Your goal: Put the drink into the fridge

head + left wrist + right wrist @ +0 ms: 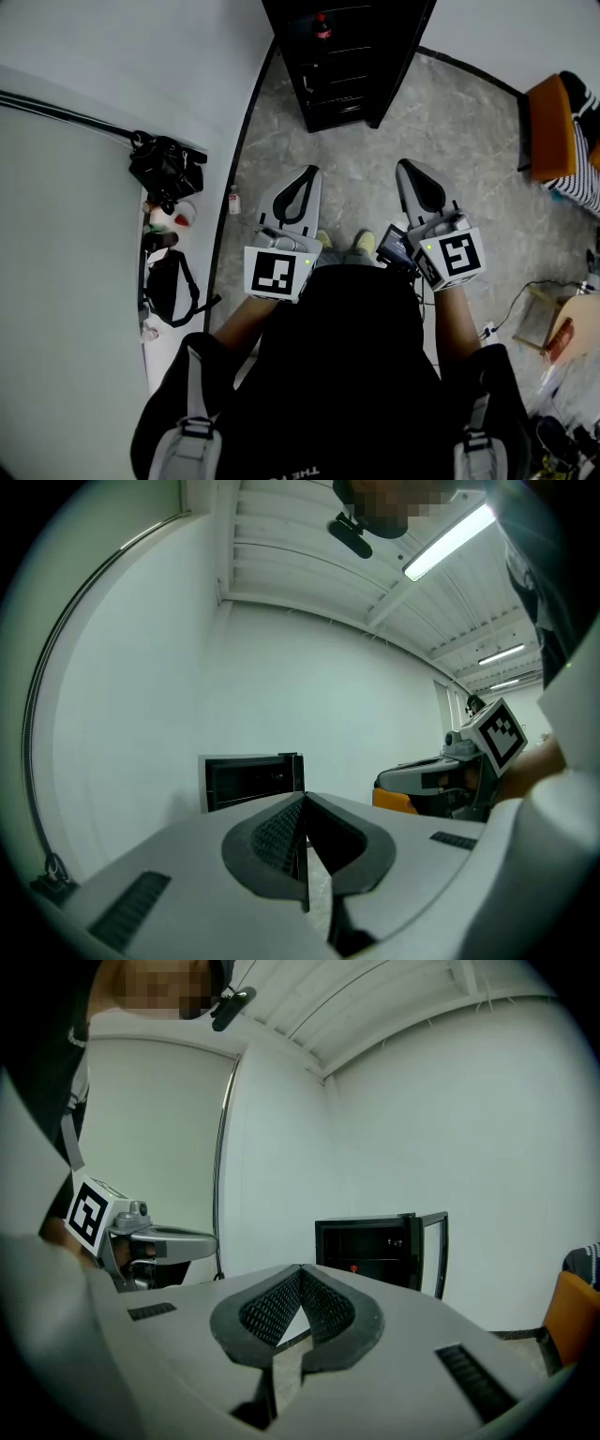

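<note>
Standing in the open fridge [356, 89] is a red-capped drink [322, 25]

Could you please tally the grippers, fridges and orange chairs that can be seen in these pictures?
Grippers: 2 (left gripper, right gripper)
Fridge: 1
Orange chair: 1
Total: 4
</note>
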The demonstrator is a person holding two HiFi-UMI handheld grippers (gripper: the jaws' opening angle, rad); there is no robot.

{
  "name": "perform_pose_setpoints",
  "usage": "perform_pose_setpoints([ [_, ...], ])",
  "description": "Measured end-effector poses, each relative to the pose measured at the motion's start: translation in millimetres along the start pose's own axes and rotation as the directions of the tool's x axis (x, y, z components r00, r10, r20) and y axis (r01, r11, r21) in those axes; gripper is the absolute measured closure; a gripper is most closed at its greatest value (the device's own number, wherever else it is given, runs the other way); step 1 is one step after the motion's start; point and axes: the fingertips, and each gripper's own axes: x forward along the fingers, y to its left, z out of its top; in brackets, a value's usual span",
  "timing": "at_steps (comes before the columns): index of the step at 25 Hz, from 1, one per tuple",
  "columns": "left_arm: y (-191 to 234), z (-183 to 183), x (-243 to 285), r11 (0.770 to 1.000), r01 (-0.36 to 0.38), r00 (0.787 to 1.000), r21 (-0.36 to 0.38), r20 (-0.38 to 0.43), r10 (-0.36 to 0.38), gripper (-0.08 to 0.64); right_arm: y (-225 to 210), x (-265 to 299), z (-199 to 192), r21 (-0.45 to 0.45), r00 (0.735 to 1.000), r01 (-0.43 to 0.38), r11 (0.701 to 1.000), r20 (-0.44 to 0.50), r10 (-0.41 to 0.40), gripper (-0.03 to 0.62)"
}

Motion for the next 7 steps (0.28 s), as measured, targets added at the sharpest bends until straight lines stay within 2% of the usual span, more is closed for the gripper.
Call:
perform_pose_setpoints([
  [2, 2, -1, 0, 1.000, 0.005, 1.000, 0.000, -0.001, -0.005, 0.548, 0, 3, 4, -0.013, 0.999, 0.011, 1.000, 0.031, -0.010, 0.580],
  [7, 15, -3, 3, 1.000, 0.007, 1.000, -0.007, -0.006, -0.007, 0.548, 3, 15, 5, -0.020, 1.000, 0.013, 1.000, 0.026, -0.012, 0.581],
])
